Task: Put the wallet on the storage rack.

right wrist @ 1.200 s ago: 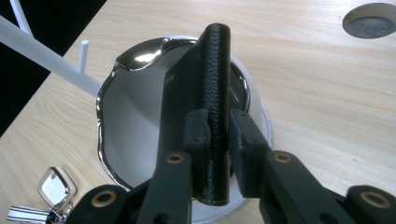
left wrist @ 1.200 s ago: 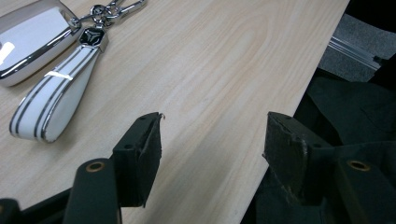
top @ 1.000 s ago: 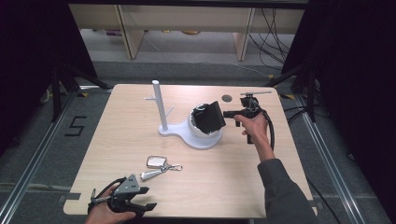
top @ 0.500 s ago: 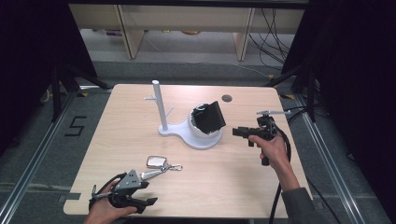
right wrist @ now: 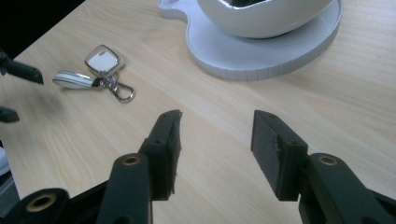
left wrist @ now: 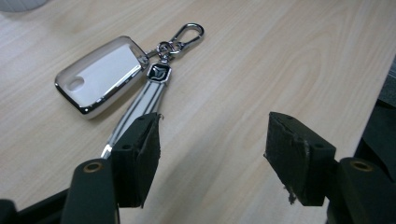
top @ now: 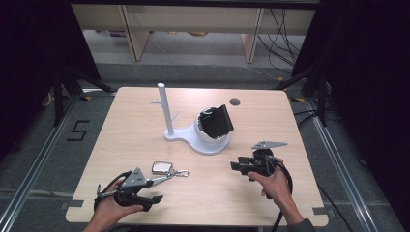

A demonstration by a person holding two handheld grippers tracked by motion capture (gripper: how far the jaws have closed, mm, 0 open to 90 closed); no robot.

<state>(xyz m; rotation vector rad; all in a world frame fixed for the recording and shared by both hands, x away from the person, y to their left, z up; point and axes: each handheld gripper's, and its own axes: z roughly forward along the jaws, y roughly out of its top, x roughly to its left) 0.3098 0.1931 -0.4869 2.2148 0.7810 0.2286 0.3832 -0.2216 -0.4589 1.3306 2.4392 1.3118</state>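
Presently, item: key fob [top: 161,167] with strap and clip, lying flat on the surface [top: 135,121] in the lower left of the high view, just ahead of the left hand-held gripper [top: 157,180]. In the left gripper view the fob [left wrist: 100,77] sits upper left, its striped strap [left wrist: 140,107] running down to one jaw tip and seemingly touching it; the jaws stand wide apart with nothing between them, so the fob is not yet gripped.

Adjacent: white stand [top: 203,137] with an upright post [top: 165,108] and a bowl-shaped cup holding a black box [top: 217,121], centre of the frame.

Change noted: the right hand-held gripper [top: 235,166], which a second ago was at the black box, has withdrawn to the lower right of the frame, jaws apart and empty [right wrist: 215,135], now turned toward the fob. The left one has barely moved.

Assessment: work at the stand looks finished; the fob is likely next, probably for the post's pegs.
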